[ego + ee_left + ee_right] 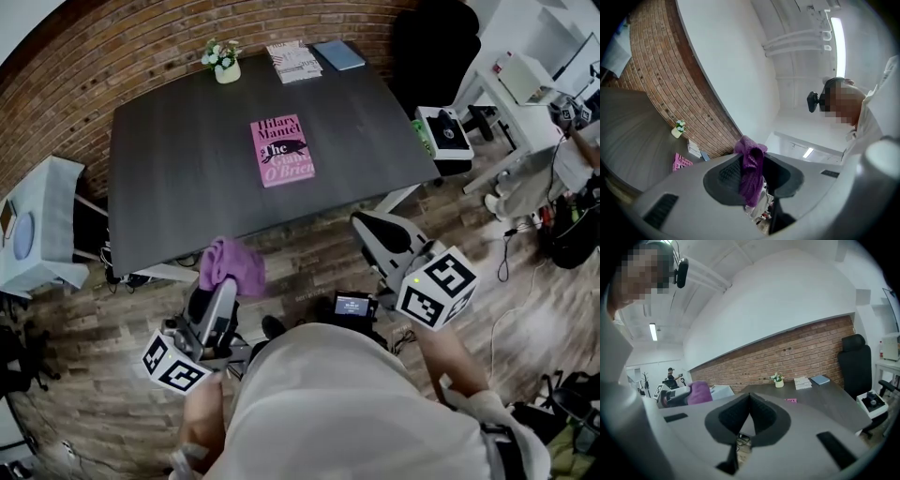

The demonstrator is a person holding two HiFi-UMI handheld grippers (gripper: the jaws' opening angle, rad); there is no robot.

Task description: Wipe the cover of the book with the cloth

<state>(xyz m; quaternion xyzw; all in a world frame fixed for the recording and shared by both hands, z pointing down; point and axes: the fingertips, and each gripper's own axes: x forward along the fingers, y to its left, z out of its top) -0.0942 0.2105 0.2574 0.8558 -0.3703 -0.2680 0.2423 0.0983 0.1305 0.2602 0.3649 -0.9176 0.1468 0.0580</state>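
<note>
Softly bunched, fuzzy purple cloth [751,183] clamped in left tool [753,159]; right tool [750,397] closed, empty.

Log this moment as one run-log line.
left gripper: jaws shut on purple cloth | right gripper: jaws shut, empty | pink book: flat on dark table, clear of both grippers

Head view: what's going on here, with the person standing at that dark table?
A person stands just short of the dark table, holding a gripper in each hand. The left gripper is shut on a purple cloth. The right gripper is shut and empty. Both are held off the table's near edge. The pink book lies flat in the middle of the table, untouched, so the wiping has not yet begun.
</note>
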